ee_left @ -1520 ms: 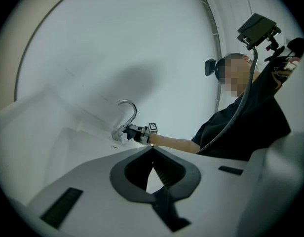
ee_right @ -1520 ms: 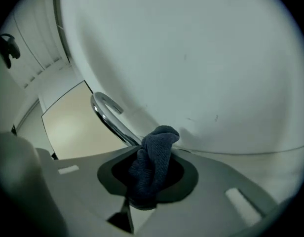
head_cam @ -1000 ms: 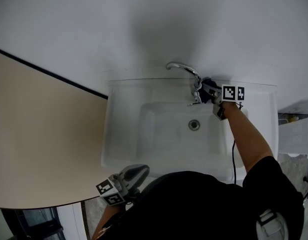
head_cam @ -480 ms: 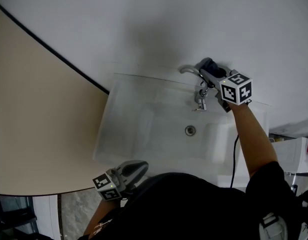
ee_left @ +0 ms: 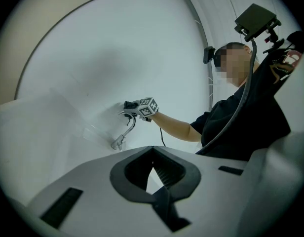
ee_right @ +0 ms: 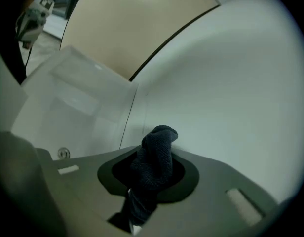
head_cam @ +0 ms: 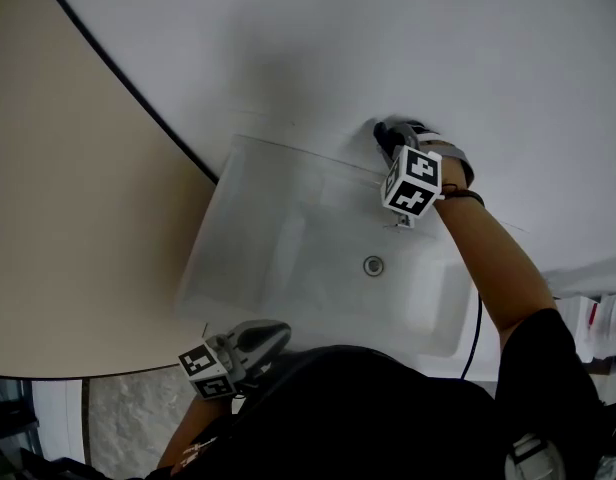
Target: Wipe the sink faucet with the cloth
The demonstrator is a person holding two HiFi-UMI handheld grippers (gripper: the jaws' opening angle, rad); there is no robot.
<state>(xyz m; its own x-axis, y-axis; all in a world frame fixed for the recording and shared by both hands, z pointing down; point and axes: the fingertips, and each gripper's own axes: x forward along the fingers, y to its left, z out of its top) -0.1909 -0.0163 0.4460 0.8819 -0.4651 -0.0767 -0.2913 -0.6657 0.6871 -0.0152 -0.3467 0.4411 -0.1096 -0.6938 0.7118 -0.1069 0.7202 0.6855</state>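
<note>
R gripper [head_cam: 390,136] rose to curved chrome faucet [ee_left: 129,127], clamping dark knit cloth [ee_right: 154,162]; L gripper [ee_left: 153,171] closed, empty.

Light was soft and even; a faint shadow lay on the wall [head_cam: 318,68]. Both gripper views bulged, dark-cornered and slightly blurred.

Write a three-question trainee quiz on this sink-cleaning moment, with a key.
1. True or false: the left hand-held gripper holds the cloth.
2. Pick one. The right hand-held gripper is at the faucet: A, at the top of its arch; B, at its spout tip; C, nowhere near it.
3. Fill in: the left hand-held gripper's jaws are ____.

Key: 1 false, the right one grips it; 2 A; 3 shut, with nothing between them.
</note>
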